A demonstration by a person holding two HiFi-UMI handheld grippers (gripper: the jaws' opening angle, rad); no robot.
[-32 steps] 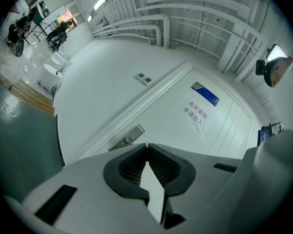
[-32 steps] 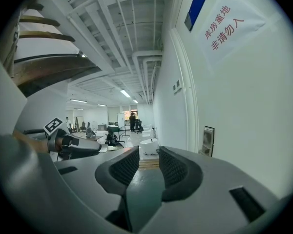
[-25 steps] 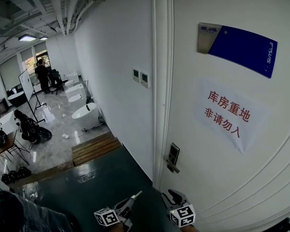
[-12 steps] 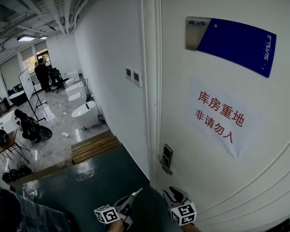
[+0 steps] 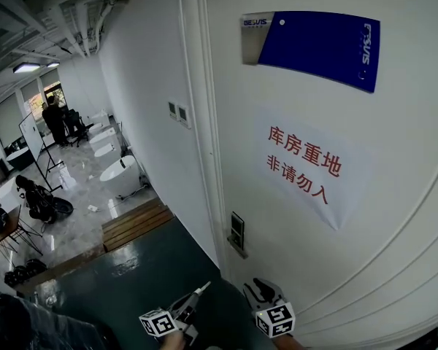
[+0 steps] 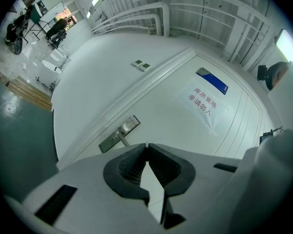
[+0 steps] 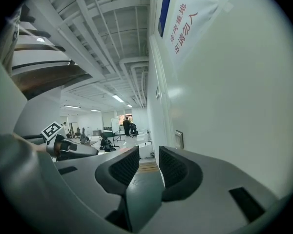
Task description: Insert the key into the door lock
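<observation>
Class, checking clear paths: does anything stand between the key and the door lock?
Nothing visible does: only open air between the key in the left tool and the lock. The right tool hangs aside.

Head view looks down the door (image 5: 314,232); gripper views (nearer) share it.

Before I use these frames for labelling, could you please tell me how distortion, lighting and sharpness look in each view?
Head view: wide-angle bend bows the door; even light, red-lettered notice legible. Left gripper view: strong fisheye, dark corners, lock plate sharp. Right gripper view: same fisheye, the close jaws slightly soft.
</observation>
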